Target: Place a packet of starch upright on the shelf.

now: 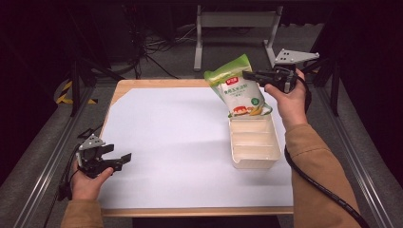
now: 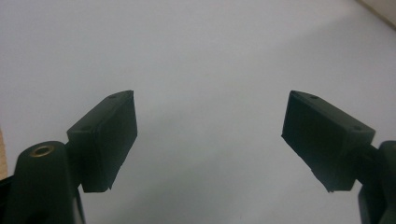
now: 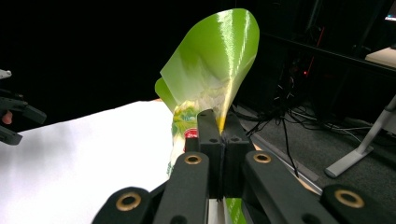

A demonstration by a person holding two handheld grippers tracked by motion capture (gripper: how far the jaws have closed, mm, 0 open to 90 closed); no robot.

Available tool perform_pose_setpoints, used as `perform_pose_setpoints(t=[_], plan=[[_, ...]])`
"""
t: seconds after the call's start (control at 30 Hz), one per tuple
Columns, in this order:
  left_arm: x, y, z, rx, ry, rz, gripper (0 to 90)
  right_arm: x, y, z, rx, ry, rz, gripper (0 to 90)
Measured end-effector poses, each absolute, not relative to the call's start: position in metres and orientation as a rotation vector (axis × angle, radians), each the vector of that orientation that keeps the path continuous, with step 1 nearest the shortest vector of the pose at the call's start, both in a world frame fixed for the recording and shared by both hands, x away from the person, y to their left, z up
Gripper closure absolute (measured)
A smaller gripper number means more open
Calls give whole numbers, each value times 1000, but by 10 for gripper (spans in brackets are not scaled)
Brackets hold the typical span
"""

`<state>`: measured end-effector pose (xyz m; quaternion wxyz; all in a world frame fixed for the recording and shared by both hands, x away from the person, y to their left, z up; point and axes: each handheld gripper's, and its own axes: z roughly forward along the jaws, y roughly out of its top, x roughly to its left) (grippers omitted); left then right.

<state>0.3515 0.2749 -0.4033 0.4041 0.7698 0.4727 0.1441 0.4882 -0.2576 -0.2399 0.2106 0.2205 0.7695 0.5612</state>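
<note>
**Pouch lifted over tray, left tongs idle**

While the left gripper (image 1: 124,157) rests low at the near left corner of the white sheet-covered wooden table (image 1: 171,137), its jaws spread wide apart with nothing between them, the right gripper (image 1: 251,75) is raised at the far right, jaws pressed together on the upper edge of a green-topped white plastic food pouch (image 1: 239,90). Pouch hangs tilted from that grip, green top leaning to the left in the high view, printed bottom corner just above or touching the far end of a cream rectangular plastic tray (image 1: 254,142); contact cannot be told. Tray sits on the sheet near the right edge, directly below the right gripper and well apart from the left one.

In the right gripper view the closed right gripper (image 3: 222,133) pinches the pouch (image 3: 212,65) at a seam, the glossy green flap curling above. Lower pouch body is hidden behind the jaws there. Print on the pouch front is too small to read. In the left gripper view the left gripper (image 2: 210,135) frames bare white sheet.

Count: two grippers, one pouch, one tray with ribbed floor, one table. Dark floor and cables lie beyond the table's far edge.
</note>
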Motion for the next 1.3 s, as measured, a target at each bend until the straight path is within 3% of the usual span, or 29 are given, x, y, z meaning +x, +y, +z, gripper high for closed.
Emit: perform_pose_setpoints(t=[1.3], plan=[[350,277,-407,1950,1207,359,187,516,-269,-313,696,2163,1572,891]])
